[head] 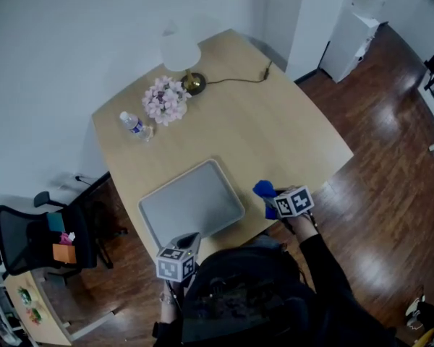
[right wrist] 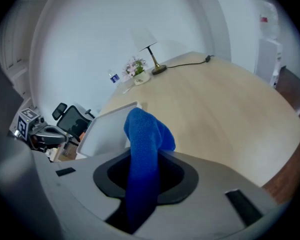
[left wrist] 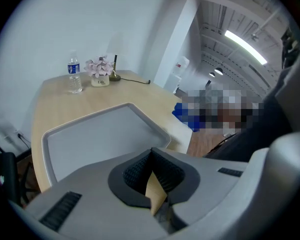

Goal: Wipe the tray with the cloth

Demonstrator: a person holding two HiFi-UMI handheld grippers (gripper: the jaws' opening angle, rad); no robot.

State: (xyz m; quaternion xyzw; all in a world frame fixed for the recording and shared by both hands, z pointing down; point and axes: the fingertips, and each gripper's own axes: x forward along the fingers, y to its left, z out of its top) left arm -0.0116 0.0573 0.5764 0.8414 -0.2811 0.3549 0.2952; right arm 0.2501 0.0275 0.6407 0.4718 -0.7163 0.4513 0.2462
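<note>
With the right tool (right wrist: 146, 156), grips the blue cloth (right wrist: 142, 134) tight between the jaws, just beside the near right corner of the grey tray (head: 192, 202), over the near edge of the pale surface (head: 267, 121). With the left tool (left wrist: 151, 153), holds nothing, jaws pressed together, poised at the tray's near edge. Finds the tray lying flat, well apart from water bottle (head: 134, 124), flowers (head: 166, 100) and lamp (head: 182, 53) at the far side.
</note>
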